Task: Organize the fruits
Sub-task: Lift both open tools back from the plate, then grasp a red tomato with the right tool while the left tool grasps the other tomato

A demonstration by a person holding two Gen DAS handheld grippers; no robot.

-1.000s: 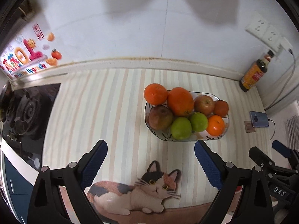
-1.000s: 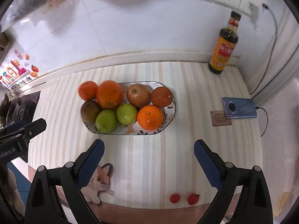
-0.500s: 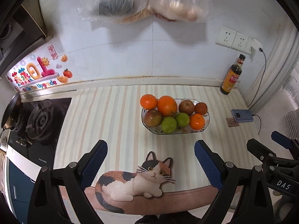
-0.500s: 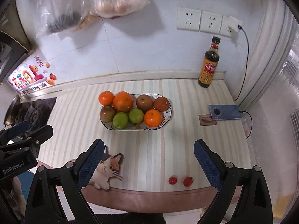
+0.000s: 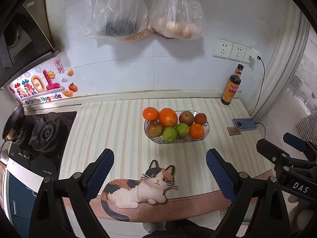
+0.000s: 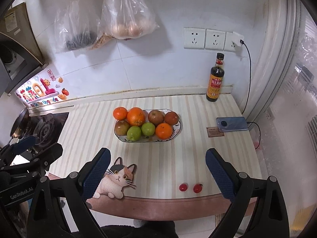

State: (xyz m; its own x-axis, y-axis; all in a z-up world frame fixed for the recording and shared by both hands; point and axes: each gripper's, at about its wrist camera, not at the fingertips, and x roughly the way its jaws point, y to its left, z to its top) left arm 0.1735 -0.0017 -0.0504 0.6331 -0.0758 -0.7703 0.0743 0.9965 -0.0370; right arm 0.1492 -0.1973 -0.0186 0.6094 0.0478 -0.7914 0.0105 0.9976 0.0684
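The left gripper point(image 5: 159, 171) is spread wide and holds nothing, poised over the counter's front edge above a cat sticker point(image 5: 138, 186). The right gripper point(image 6: 157, 171) gapes equally wide, also empty, with two cherry tomatoes point(image 6: 190, 187) lying on the striped counter point(image 6: 95, 127) near its front edge. Farther back, mid-counter, the fruit bowl point(image 6: 177, 131) carries oranges, apples and green fruits. A soy sauce bottle point(image 6: 215, 79) stands at the back right corner, a phone point(image 6: 231, 124) by the right edge

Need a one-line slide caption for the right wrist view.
Right gripper open above the striped counter, facing a fruit bowl; two cherry tomatoes sit loose near the edge.
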